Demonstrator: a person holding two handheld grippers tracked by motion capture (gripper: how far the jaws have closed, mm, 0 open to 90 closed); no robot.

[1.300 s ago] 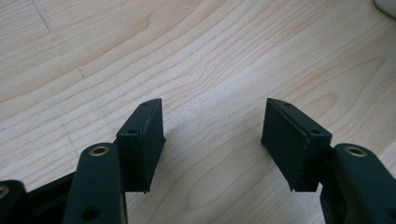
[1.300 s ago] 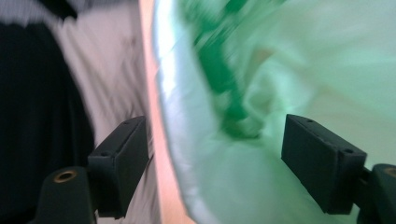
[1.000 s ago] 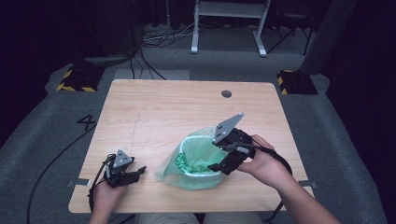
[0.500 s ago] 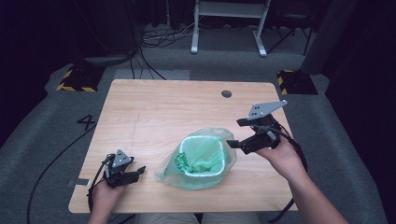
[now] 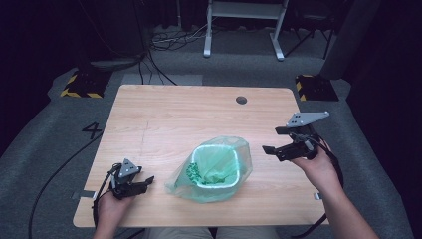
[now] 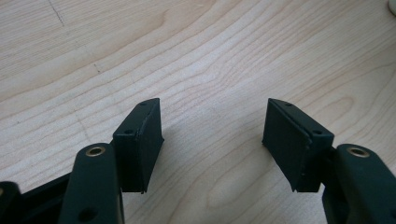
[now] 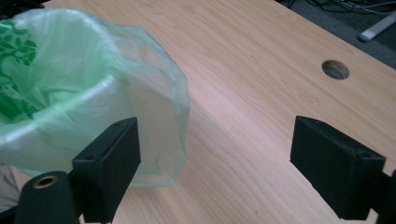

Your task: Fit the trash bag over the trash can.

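I had pulled my right gripper (image 5: 271, 144) off the bag (image 5: 219, 149), jaws wide and empty; bin (image 5: 211, 167) looked lined. Left gripper (image 5: 142, 183) rested open.

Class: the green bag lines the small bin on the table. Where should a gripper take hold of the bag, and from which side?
Grip the green bag at its loose film overhanging the bin's rim, coming from the right, where the open right gripper already faces it. The folded-over edge there stands free, probably thin enough to pinch.
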